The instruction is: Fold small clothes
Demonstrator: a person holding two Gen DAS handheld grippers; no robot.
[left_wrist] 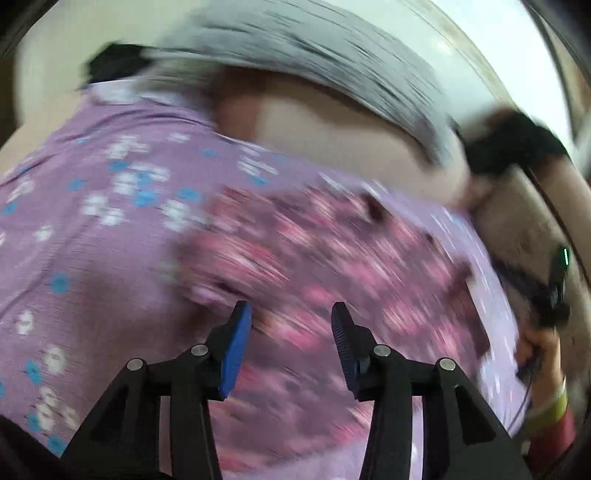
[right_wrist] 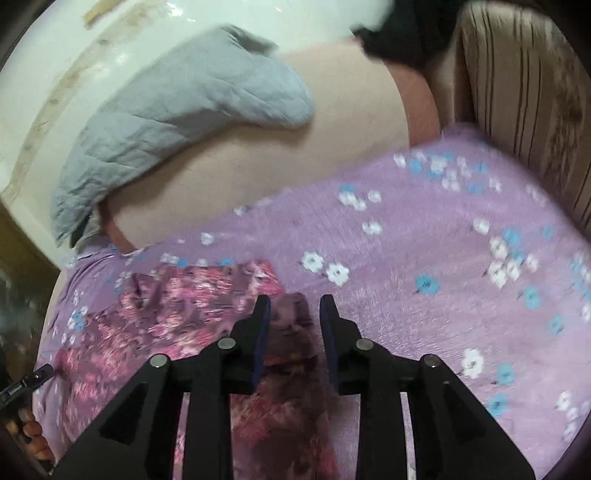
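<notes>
A small pink floral garment (left_wrist: 314, 251) lies crumpled on a lilac cloth with white and blue flowers (left_wrist: 92, 221); this view is motion-blurred. My left gripper (left_wrist: 290, 314) hovers just over the garment, jaws open, nothing pinched. In the right wrist view the same garment (right_wrist: 177, 306) lies at lower left of the lilac cloth (right_wrist: 424, 258). My right gripper (right_wrist: 295, 306) is open at the garment's right edge. A fold of the fabric shows in the gap, and the pads do not press on it.
A grey garment (right_wrist: 177, 110) and a black one (right_wrist: 402, 29) lie on the beige cushion (right_wrist: 295, 155) beyond the lilac cloth. A striped sofa back (right_wrist: 517, 92) rises at right. A hand with a wristband (left_wrist: 539, 354) shows at the left wrist view's right edge.
</notes>
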